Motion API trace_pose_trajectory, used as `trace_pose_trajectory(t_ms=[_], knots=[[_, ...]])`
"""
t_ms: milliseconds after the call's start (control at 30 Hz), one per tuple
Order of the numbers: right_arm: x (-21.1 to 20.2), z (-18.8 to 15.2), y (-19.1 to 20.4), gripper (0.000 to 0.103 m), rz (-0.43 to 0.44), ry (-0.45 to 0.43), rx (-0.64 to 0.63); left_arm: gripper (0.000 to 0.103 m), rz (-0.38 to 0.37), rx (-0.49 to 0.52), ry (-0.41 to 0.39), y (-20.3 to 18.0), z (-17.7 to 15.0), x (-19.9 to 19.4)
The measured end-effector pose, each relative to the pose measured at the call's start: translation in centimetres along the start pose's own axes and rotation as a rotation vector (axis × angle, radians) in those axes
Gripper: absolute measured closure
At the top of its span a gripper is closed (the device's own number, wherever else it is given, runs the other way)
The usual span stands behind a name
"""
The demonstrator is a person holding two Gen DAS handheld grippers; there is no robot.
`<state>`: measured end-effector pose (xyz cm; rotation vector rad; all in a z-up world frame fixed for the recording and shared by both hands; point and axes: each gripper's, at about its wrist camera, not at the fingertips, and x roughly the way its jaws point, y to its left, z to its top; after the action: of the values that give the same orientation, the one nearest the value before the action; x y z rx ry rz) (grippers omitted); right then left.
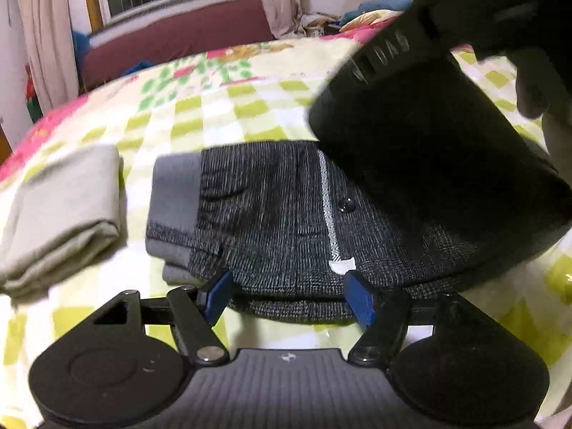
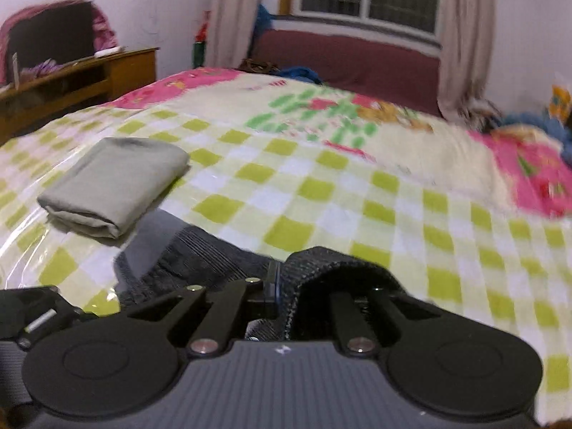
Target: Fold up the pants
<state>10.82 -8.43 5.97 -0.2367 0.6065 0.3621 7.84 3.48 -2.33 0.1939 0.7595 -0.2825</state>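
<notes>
The pants (image 1: 271, 221) lie on a bed covered by a checked green, white and cream bedspread (image 1: 228, 107), near its front edge; they are dark grey with a fine woven check, folded into a thick stack of layers; a plain lighter grey band runs down the left end, a pale herringbone strip crosses the top face, and a small dark button sits just beside that strip. The left gripper (image 1: 289, 295) hangs over the near edge of the stack with its blue pads (image 1: 361, 296) spread wide, one at each side of the fold, gripping nothing. The right gripper (image 2: 277, 286) has its jaws pinched tight on a fold of the same dark fabric, which bunches up and drapes over its right finger; its black body fills the upper right of the left view. A folded beige garment (image 2: 118, 186) lies on the bedspread just to the left of the pants, apart from them.
</notes>
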Motion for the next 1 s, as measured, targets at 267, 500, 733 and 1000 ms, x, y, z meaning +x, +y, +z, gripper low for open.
trace_pose_trajectory(t_ms=[267, 500, 733, 1000], knots=[[3.8, 0.6, 5.7, 0.094, 0.059, 0.059, -0.212, 0.021, -0.015, -0.035, 0.055, 1.2, -1.0, 0.0], [3.7, 0.6, 3.9, 0.075, 0.100, 0.086, -0.049, 0.022, -0.020, -0.094, 0.067, 2.4, -1.0, 0.1], [3.9, 0.8, -1.9, 0.063, 0.258, 0.081, 0.476, 0.022, -0.021, -0.106, 0.047, 2.5, -1.0, -0.2], [0.7, -0.9, -10.2, 0.096, 0.168, -0.041, 0.852, 0.022, -0.035, -0.053, -0.032, 1.1, -0.7, -1.0]])
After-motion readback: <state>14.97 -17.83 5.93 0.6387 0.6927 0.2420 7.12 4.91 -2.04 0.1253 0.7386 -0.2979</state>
